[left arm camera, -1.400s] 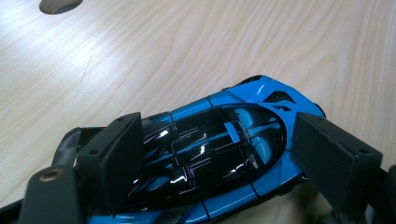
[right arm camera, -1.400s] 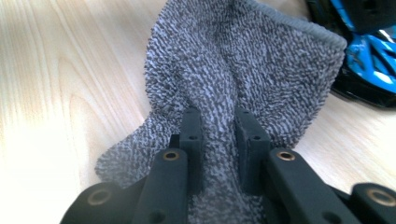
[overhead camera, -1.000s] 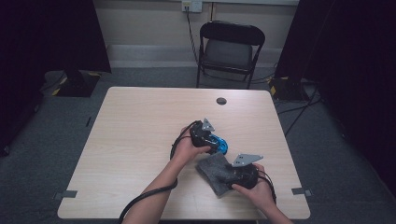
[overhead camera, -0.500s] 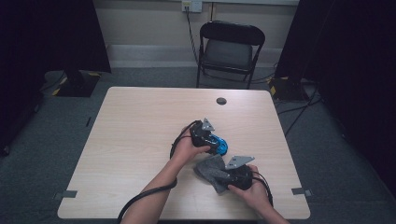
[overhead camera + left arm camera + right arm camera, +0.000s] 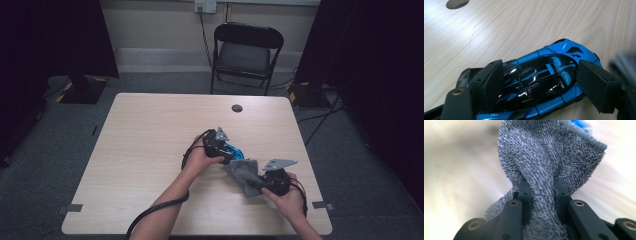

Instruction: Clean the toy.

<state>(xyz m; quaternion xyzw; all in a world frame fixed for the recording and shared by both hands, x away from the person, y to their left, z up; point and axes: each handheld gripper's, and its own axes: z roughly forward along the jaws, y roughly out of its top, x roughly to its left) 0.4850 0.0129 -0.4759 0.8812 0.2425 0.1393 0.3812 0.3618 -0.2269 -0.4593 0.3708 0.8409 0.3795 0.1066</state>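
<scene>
Closing just now, the right hand-held gripper (image 5: 541,192) pinches a bunched fold of the grey terry cloth (image 5: 549,155), lifted a little off the pale wooden tabletop (image 5: 150,145). Beside it, the left hand-held gripper (image 5: 541,85) clamps the glossy blue toy car (image 5: 539,82) steady on the tabletop; wiping looks imminent.

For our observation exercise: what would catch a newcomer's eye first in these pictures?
Probably the glossy blue and black toy car, lying on the wooden table between the pads of the left gripper. Next, the grey cloth bunched in the right gripper, whose jaws have just closed on it.
</scene>
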